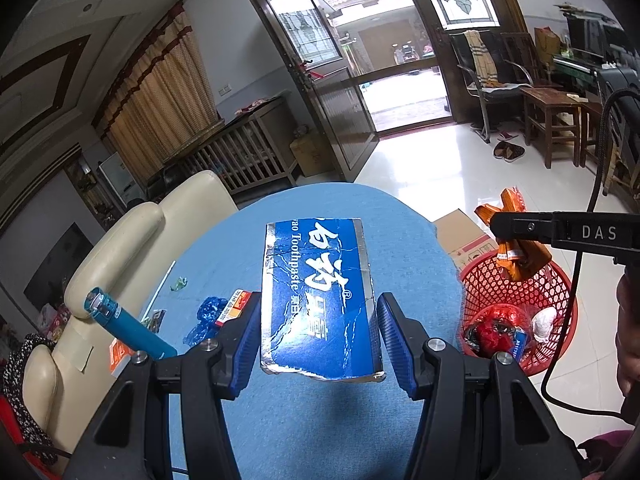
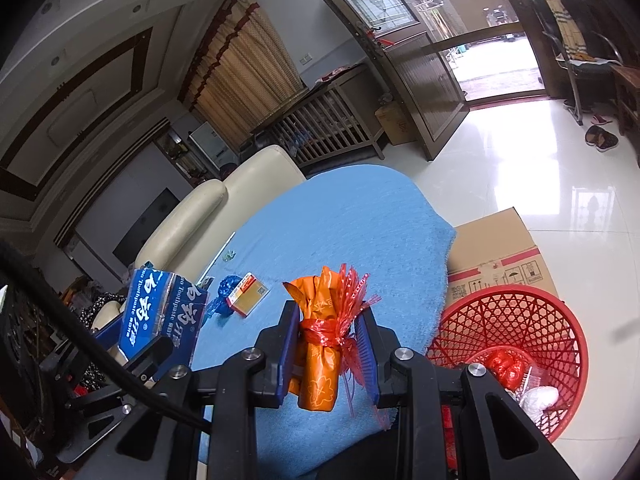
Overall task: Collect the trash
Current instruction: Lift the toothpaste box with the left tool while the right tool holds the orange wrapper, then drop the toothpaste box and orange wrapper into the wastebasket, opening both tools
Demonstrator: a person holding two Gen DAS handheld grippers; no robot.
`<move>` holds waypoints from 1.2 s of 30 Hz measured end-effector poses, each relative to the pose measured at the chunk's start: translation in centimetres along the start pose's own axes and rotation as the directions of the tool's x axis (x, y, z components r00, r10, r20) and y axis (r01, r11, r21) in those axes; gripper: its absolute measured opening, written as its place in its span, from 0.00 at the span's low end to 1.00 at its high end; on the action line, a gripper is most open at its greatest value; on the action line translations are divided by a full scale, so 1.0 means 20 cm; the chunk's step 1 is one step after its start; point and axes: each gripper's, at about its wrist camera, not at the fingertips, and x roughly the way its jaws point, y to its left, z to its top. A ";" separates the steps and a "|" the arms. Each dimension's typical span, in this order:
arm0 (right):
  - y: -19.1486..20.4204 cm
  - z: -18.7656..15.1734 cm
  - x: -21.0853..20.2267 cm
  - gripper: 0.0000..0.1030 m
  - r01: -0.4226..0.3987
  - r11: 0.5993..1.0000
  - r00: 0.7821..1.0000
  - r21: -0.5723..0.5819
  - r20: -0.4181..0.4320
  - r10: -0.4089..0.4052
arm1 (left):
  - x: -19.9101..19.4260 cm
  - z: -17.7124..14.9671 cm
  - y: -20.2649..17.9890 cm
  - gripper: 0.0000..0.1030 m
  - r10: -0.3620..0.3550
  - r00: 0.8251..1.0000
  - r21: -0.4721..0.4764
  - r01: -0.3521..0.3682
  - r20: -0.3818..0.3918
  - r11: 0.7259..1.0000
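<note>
1. Left gripper (image 1: 318, 336): jaws pinching a crumpled toothpaste box (image 1: 318, 300), lifted off the table (image 1: 320, 420), presumably for carrying to the bin.
2. Right gripper (image 2: 330, 354): jaws clamped on an orange wrapper bundle (image 2: 320, 356).
3. Red basket (image 2: 516, 320): on the floor, right of and below both jaws.
4. Remaining scraps: blue wrapper (image 1: 206, 316), beyond the left jaw.
</note>
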 end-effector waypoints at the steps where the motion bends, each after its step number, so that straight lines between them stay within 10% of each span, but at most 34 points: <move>1: -0.01 0.00 0.00 0.29 0.000 1.000 1.000 0.003 0.001 0.000 | 0.00 0.00 -0.01 0.57 0.000 1.000 0.004 0.000 0.000 1.000; 36: -0.64 0.08 -0.27 0.29 0.118 0.961 0.987 0.252 0.079 -0.142 | 0.15 0.22 -0.58 0.58 -0.281 0.952 0.164 0.299 -0.124 0.940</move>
